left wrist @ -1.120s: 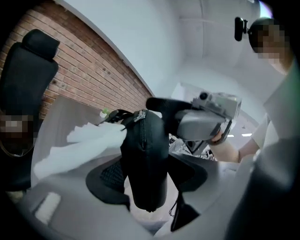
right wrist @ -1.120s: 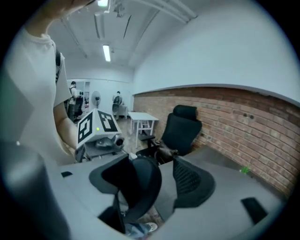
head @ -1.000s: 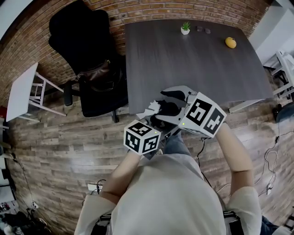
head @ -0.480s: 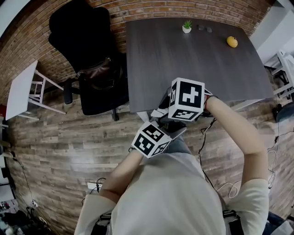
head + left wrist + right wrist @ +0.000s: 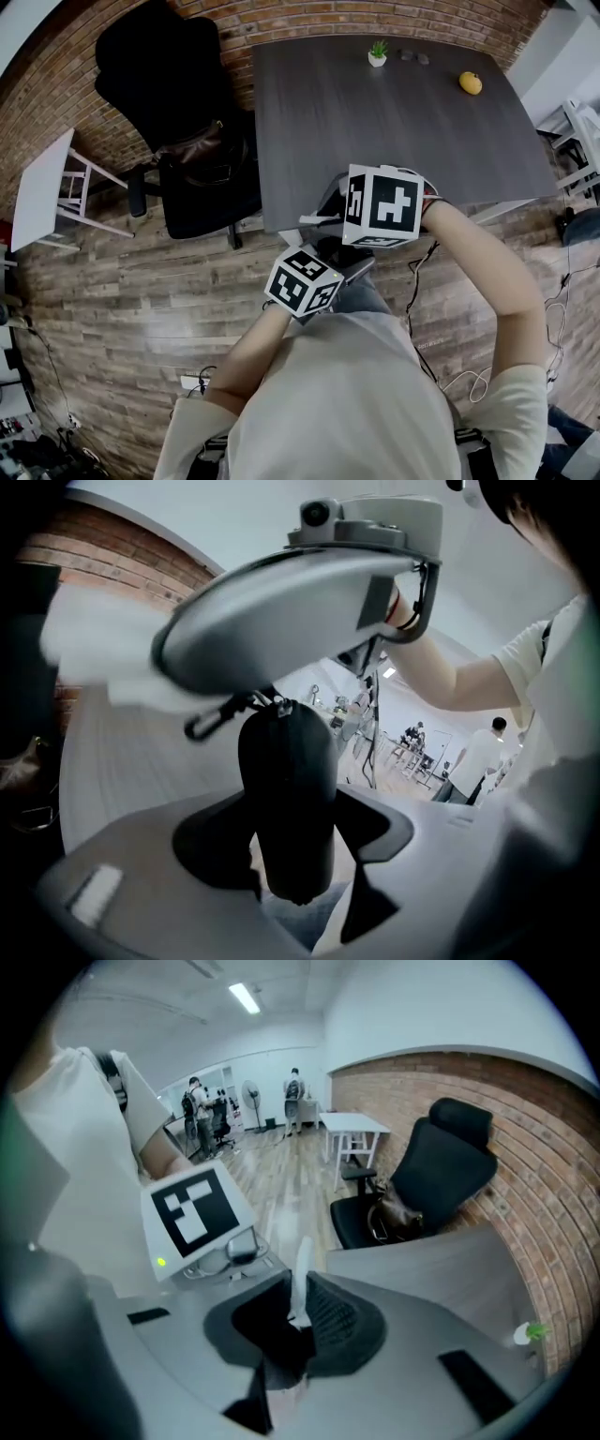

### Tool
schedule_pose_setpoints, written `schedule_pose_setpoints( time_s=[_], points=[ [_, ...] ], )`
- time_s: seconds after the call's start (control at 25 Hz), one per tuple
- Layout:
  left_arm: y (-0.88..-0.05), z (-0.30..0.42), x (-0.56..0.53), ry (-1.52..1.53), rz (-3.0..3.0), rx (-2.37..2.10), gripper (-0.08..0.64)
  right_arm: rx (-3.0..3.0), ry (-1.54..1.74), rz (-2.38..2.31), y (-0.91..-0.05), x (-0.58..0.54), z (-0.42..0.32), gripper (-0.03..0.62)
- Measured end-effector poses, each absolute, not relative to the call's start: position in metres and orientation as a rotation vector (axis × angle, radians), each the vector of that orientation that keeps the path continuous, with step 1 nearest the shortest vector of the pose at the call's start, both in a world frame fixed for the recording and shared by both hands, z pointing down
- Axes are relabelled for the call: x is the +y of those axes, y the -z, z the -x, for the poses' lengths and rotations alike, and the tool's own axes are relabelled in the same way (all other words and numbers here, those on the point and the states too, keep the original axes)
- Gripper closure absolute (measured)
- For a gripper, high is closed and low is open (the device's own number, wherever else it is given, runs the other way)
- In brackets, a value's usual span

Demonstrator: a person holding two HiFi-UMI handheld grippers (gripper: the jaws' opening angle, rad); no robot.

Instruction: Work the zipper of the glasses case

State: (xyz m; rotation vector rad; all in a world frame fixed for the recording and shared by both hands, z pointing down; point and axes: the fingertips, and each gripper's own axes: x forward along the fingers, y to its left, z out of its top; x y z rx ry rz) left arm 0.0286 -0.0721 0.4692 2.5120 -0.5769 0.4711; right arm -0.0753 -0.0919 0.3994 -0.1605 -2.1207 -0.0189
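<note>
Gripping one smooth, black, rounded oblong glasses case (image 5: 286, 761) between its two dark pads, the left gripper (image 5: 292, 832) holds it in the air beside the near edge of one dark grey wood-grain table (image 5: 375, 131). The right gripper (image 5: 298, 1321), whose jaws have just been closing, pinches one thin white strip (image 5: 301, 1279) between ribbed pads. One round orange fruit (image 5: 470, 83) and one small potted plant (image 5: 377, 54) stand on the table.

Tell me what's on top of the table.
A potted plant, an orange fruit and two small dark things sit near the table's far edge. The right gripper, jaws just closing on a white strip, covers part of the near edge.
</note>
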Motion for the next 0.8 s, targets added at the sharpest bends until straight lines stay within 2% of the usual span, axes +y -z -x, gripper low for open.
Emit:
schedule_pose_setpoints(
  time_s=[0.24, 0.32, 0.8],
  points=[
    [-0.467, -0.008, -0.088, -0.367, -2.452, -0.678, 0.307, -2.253, -0.062, 0.050, -0.365, -0.110, 0.068, 0.551],
    [-0.464, -0.003, -0.091, -0.331, -2.454, -0.693, 0.308, -2.306, -0.120, 0.023, -0.357, -0.115, 0.066, 0.580],
    [-0.422, 0.005, -0.089, 0.019, -2.497, -0.679, 0.325, -2.377, -0.114, -0.207, -0.338, -0.148, 0.027, 0.584]
  ],
)
